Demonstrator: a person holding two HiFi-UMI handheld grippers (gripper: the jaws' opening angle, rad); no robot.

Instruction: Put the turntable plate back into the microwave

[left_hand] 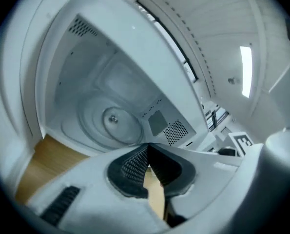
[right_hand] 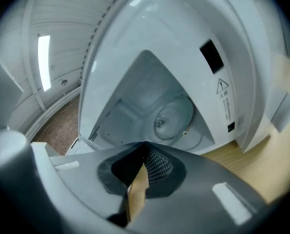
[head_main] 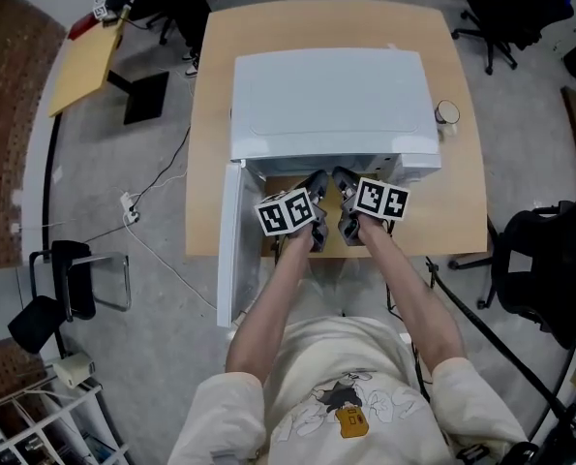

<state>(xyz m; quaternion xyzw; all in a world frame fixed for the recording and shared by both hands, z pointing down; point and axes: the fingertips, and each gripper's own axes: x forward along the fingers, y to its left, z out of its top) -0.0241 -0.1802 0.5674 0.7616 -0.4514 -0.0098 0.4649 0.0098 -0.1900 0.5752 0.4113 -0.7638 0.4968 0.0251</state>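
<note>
A white microwave point(head_main: 331, 105) stands on a wooden table point(head_main: 210, 114) with its door point(head_main: 231, 245) swung open to the left. On the cavity floor lies a round, pale turntable disc point(left_hand: 116, 121) point(right_hand: 173, 115) with a small hub at its centre; whether the glass plate rests on it I cannot tell. My left gripper point(head_main: 317, 182) point(left_hand: 145, 149) and right gripper point(head_main: 342, 178) point(right_hand: 144, 149) hang side by side just in front of the cavity mouth. Both are rolled sideways and shut, with nothing between the pads.
A small white mug point(head_main: 446, 112) sits on the table right of the microwave. A cable and socket point(head_main: 130, 206) lie on the floor at left. Office chairs point(head_main: 544, 269) and a black stand leg point(head_main: 481, 332) stand to the right.
</note>
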